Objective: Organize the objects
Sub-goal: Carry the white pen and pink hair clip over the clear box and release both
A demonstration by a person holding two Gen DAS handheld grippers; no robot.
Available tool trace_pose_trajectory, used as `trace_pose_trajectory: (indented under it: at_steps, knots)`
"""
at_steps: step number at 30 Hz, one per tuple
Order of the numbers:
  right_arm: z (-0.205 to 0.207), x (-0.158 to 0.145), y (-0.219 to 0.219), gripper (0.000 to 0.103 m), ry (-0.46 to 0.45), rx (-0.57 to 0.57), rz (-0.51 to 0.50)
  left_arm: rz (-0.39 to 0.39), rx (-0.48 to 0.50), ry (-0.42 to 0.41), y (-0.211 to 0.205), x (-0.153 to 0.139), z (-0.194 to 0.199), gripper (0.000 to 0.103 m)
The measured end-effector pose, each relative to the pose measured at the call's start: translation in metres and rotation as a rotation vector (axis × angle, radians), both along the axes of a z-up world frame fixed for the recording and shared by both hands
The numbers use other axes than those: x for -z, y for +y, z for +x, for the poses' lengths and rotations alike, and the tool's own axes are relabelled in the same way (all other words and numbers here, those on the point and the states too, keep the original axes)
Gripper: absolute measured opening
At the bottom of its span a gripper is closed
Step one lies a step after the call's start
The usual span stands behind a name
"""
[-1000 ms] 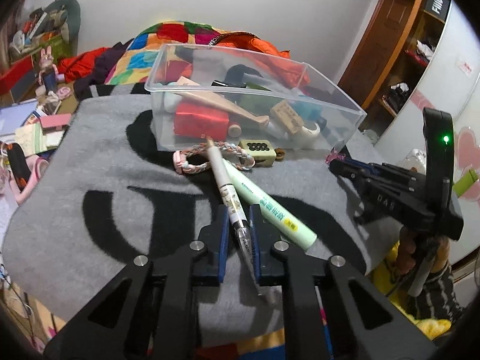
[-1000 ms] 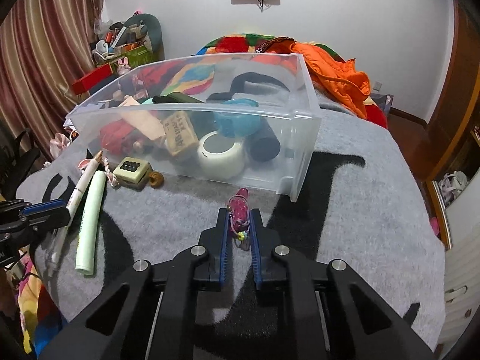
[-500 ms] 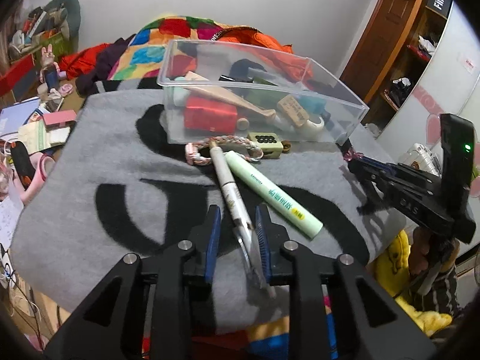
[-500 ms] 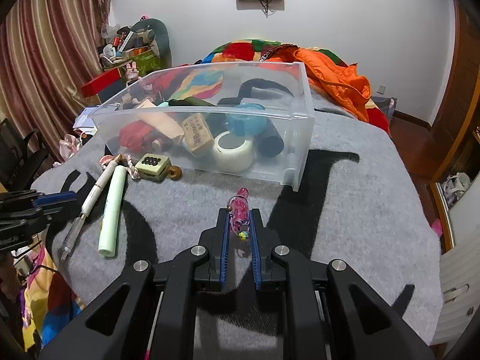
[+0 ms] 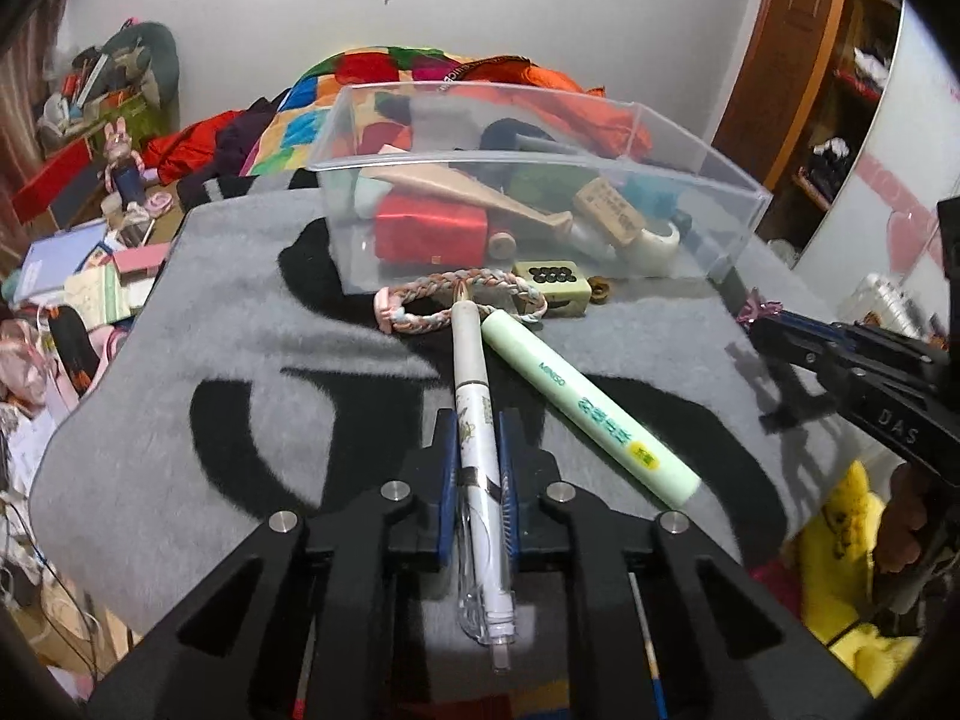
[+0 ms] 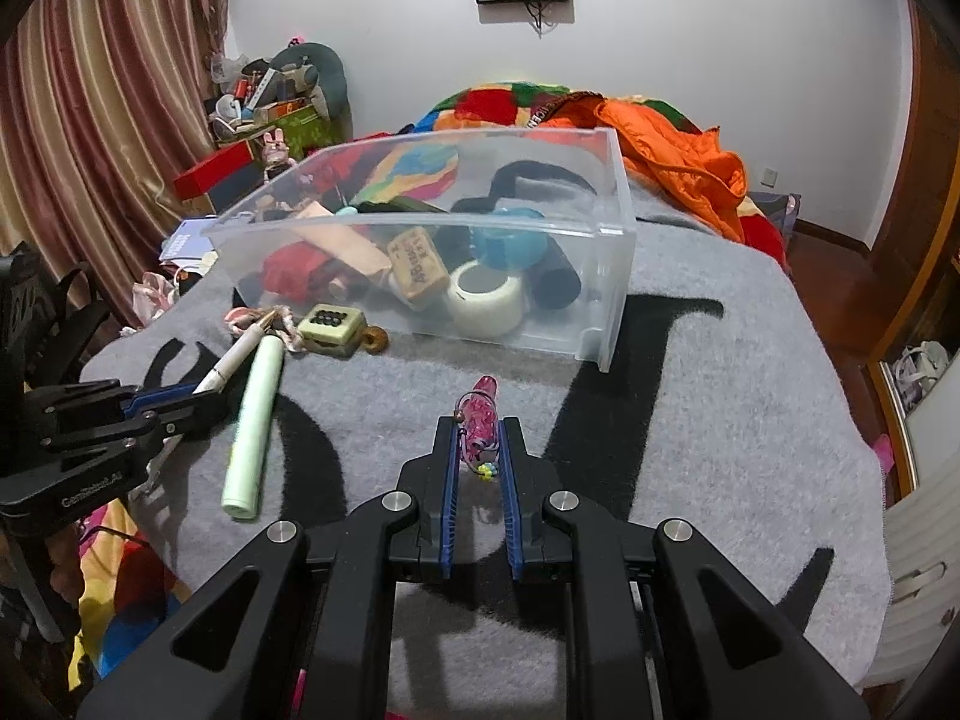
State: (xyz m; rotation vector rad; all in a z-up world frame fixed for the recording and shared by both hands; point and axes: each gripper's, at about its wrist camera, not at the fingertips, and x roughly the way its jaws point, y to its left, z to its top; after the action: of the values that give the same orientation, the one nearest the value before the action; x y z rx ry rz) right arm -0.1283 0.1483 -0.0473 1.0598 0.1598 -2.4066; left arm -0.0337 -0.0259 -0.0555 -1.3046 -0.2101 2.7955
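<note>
Grey blanket w/ big black letters (image 6: 690,396) covers the bed; bright patchwork quilt and orange jacket (image 6: 678,150) lie behind. Clear plastic bin (image 5: 540,228) sits mid-blanket, holding a red box, wooden blocks, tape roll, blue cup etc.

Left tool (image 5: 477,480) is closed on a white printed pen (image 5: 474,420), gripping approx. its middle; the pen's tip reaches fwd over a pink-and-blue braided bracelet (image 5: 420,306) just in front of the bin. Pale green tube-shaped marker (image 5: 588,408) lies on the blanket beside the pen, angled off to the right. Small green combination lock (image 5: 549,282) rests against the bin's front wall.

Right tool (image 6: 478,450) is closed on a small pink glittery charm w/ beads (image 6: 478,414), held above the blanket, short of the bin's near corner.
</note>
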Motion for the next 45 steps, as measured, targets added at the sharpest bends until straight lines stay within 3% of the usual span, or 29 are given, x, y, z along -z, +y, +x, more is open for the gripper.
trace_pose_trajectory:
  at_steps: [9, 18, 35, 45]
  knots:
    - [0.010, -0.014, -0.005, 0.012, 0.019, -0.013, -0.040, 0.031, -0.018, 0.109, -0.007, -0.038, 0.023, 0.012]
    - [0.011, -0.037, -0.003, 0.012, 0.063, -0.001, -0.083, 0.035, -0.011, 0.204, -0.003, -0.067, 0.016, 0.012]
    - [-0.033, -0.055, -0.010, 0.012, 0.099, 0.042, -0.086, 0.050, 0.009, 0.247, -0.004, -0.082, -0.036, 0.012]
    - [-0.057, -0.070, -0.017, 0.012, 0.150, 0.058, -0.084, 0.055, 0.039, 0.232, -0.004, -0.089, -0.079, 0.012]
